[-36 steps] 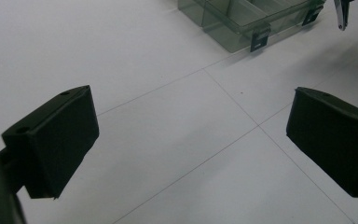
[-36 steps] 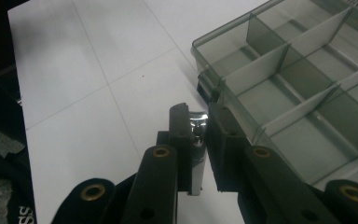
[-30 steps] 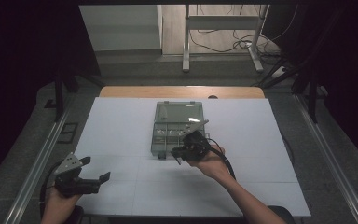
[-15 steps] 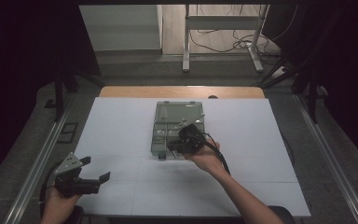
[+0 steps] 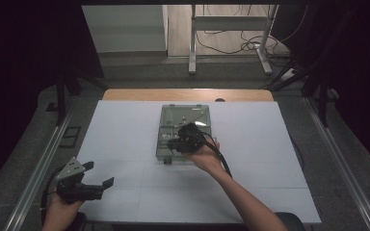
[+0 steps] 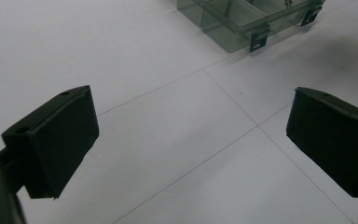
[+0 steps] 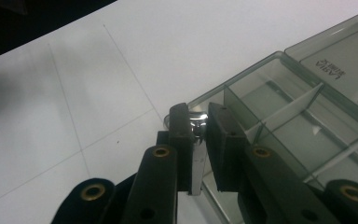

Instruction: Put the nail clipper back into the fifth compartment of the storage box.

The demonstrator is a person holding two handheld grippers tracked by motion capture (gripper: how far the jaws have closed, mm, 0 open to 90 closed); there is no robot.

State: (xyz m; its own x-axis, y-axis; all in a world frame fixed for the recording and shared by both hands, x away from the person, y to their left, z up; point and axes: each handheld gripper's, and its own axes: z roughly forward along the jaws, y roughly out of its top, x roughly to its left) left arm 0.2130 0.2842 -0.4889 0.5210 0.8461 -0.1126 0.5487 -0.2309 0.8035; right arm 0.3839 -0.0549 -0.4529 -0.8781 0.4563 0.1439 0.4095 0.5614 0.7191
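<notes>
Where smoky clear plastic box (image 7: 303, 116), slim shiny metal piece (image 7: 196, 154) between right tool (image 7: 199, 122) pads

a glossy clear smoky plastic compartment box (image 5: 183, 130) lies on matt white paper sheet (image 5: 125, 139); a shiny metal piece (image 7: 196, 154).

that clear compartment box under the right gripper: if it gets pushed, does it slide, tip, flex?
The translucent grey-green plastic compartment box lies low and flat with its lid open, so tipping seems unlikely. Its compartments look mostly empty, so it is probably light and may slide on the smooth white table sheet. The thin walls could flex slightly.
</notes>
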